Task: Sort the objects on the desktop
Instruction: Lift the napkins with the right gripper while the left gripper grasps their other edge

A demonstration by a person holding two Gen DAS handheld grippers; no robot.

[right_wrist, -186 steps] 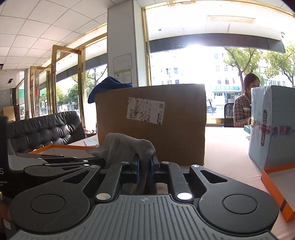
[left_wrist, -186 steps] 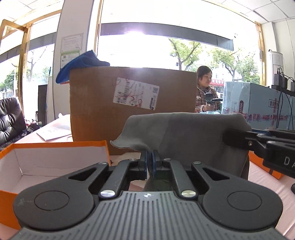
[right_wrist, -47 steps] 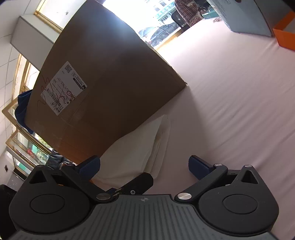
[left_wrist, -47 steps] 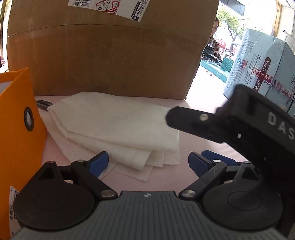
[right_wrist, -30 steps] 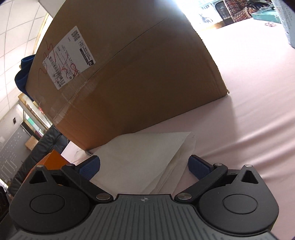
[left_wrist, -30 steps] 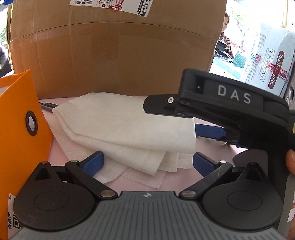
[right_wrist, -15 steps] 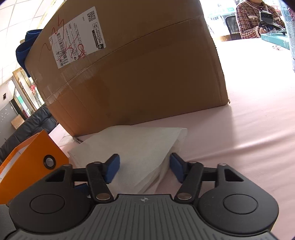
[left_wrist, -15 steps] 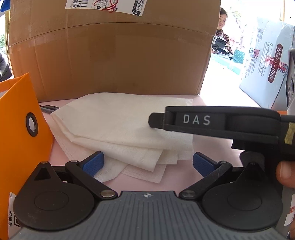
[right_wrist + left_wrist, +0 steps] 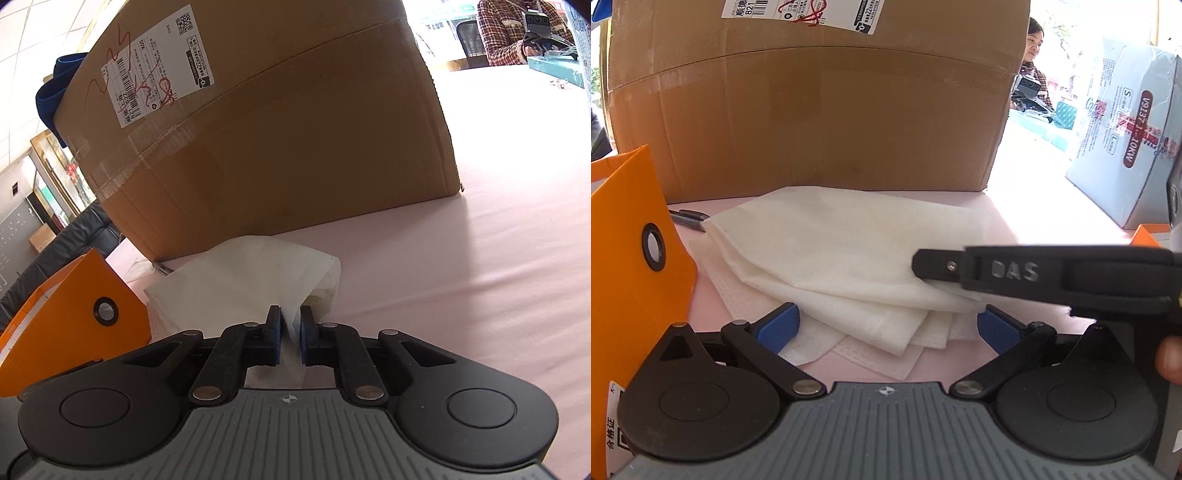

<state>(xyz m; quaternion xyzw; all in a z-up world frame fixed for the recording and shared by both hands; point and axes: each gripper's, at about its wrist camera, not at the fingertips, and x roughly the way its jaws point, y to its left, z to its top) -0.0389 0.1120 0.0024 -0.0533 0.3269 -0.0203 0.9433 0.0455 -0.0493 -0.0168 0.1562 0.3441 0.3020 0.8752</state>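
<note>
**Right gripper pinching a white cloth while the left one stands open**

The right gripper (image 9: 290, 332) is closing its jaws on the near right corner of a folded white cloth (image 9: 251, 273), which bunches up between the two blue pads (image 9: 274, 338). Only a narrow gap remains, and the fabric fills it. Seen from the left wrist, this gripper reaches in from the right, lying across the cloth's right edge.

The left gripper (image 9: 886, 325) holds its jaws wide apart. Its two blue pads (image 9: 777, 326) sit on either side of the cloth's near edge, and nothing is clamped between them.

There is one cloth, folded into several layers, lying on a pink table (image 9: 480, 277). It sits just in front of one large brown cardboard box (image 9: 277, 129), which carries one white shipping label (image 9: 159, 66). One orange box (image 9: 631, 251) with a black-ringed hole stands at the cloth's left side. One dark pen (image 9: 689, 219) lies between the orange box and the cardboard box, at the cloth's far left corner. One pale blue carton (image 9: 1126, 147) sits well off to the right. One person in a checked shirt (image 9: 517, 33) sits at the far end of the table.
</note>
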